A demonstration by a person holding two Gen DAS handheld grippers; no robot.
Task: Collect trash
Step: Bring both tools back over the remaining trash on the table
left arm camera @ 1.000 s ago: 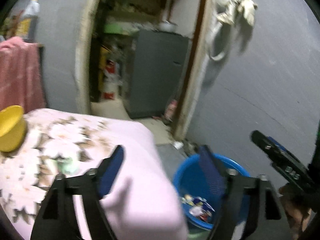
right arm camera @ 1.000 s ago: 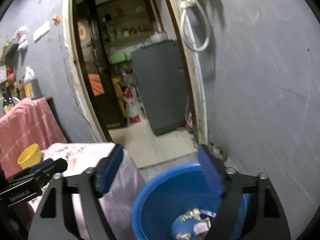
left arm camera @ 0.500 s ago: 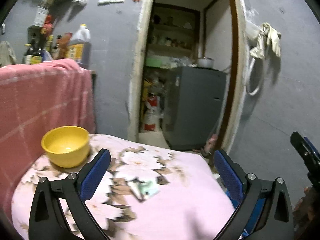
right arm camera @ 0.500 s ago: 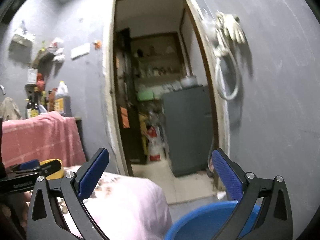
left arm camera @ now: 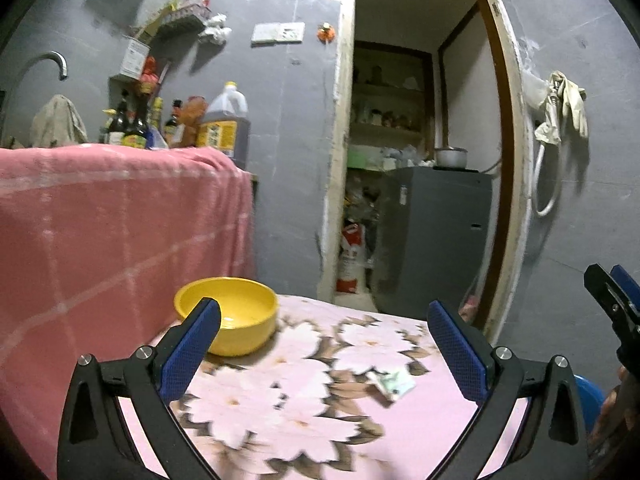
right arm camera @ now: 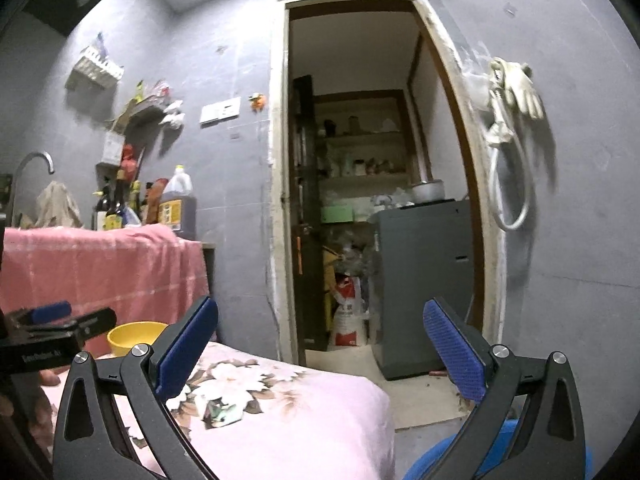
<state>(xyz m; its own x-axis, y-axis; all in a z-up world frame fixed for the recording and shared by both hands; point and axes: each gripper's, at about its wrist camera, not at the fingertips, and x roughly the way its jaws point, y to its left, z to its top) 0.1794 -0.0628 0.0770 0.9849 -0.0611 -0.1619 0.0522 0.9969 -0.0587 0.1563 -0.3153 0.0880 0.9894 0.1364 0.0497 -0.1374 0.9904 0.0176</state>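
Observation:
A small crumpled greenish wrapper (left arm camera: 394, 382) lies on the pink floral table cloth (left arm camera: 304, 420), right of middle; it also shows in the right wrist view (right arm camera: 219, 407). My left gripper (left arm camera: 320, 354) is open and empty, held above the table's near side. My right gripper (right arm camera: 316, 354) is open and empty, to the right of the table, and shows at the left wrist view's right edge (left arm camera: 612, 296). A blue trash basin (right arm camera: 436, 460) sits on the floor below the right gripper, mostly hidden; its rim shows in the left wrist view (left arm camera: 590, 400).
A yellow bowl (left arm camera: 229, 314) stands at the table's far left. A pink towel (left arm camera: 112, 240) drapes a counter with several bottles (left arm camera: 224, 124). An open doorway leads to a grey cabinet (left arm camera: 436, 240). A grey wall (right arm camera: 580, 200) is on the right.
Both grippers have lifted and tilted up from the blue basin. The left one swung left over the table, bringing the wrapper and bowl into view. Both stay open.

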